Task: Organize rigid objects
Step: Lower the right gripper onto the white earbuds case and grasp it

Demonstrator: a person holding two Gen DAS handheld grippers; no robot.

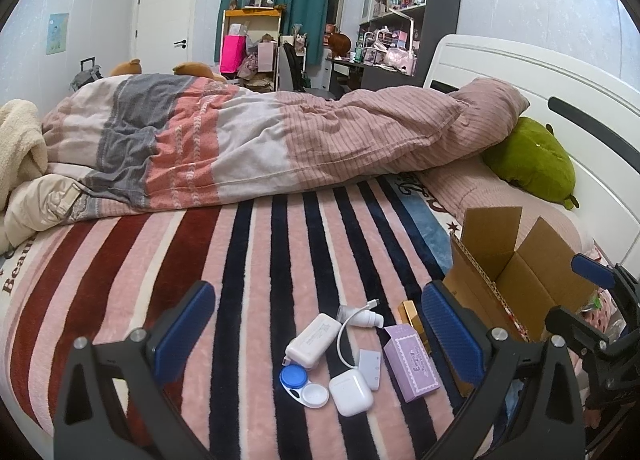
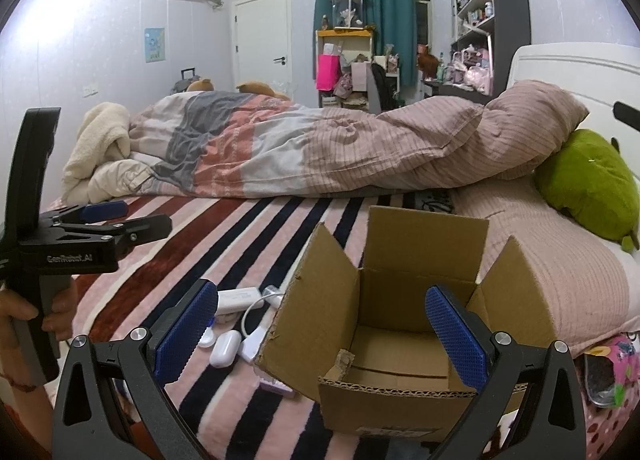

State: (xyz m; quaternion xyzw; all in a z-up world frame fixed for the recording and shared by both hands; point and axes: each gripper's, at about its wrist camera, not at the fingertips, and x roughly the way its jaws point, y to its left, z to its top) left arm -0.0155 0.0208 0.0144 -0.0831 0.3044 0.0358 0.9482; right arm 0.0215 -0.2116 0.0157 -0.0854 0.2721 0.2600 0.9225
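Cardboard box (image 2: 404,300) sits open beside "GenRobot_AI"-marked left claw (image 2: 120,215).

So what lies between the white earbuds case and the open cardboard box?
The lilac rectangular carton, flat on the striped blanket; left wrist view shows it clearest.

Open striped blanket (image 1: 248,260) left of clutter, upright flaps ringing cardboard box (image 2: 400,300) mouth, rumpled duvet (image 1: 280,139) behind

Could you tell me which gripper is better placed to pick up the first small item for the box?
Left. The left gripper, jaws open, frames the earbud case and charger, while the right gripper faces the empty cardboard box.
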